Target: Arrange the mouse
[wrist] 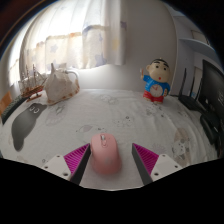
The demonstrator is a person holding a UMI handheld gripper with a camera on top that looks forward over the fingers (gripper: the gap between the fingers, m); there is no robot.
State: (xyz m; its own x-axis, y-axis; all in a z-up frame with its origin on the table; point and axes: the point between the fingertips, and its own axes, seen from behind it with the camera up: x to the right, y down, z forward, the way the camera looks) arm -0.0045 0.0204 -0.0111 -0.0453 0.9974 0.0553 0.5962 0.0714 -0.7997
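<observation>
While I hold the gripper low, its fingers stand apart with the pink mouse between them on the table, unclamped. Beyond the mouse stands a doll. Grasping and placing appear left to do.

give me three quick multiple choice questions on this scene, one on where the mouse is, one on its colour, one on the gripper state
1. Where is the mouse?
A. between the fingers
B. beside the toy figure
C. on the ship model

2. What colour is the mouse?
A. black
B. pink
C. green

3. What state is the gripper in?
A. shut on the mouse
B. open
C. shut on nothing

Answers:
1 A, it lies on the table between the two pads.
2 B, its shell is pale pink.
3 B, gaps show at either side of the mouse.
</observation>
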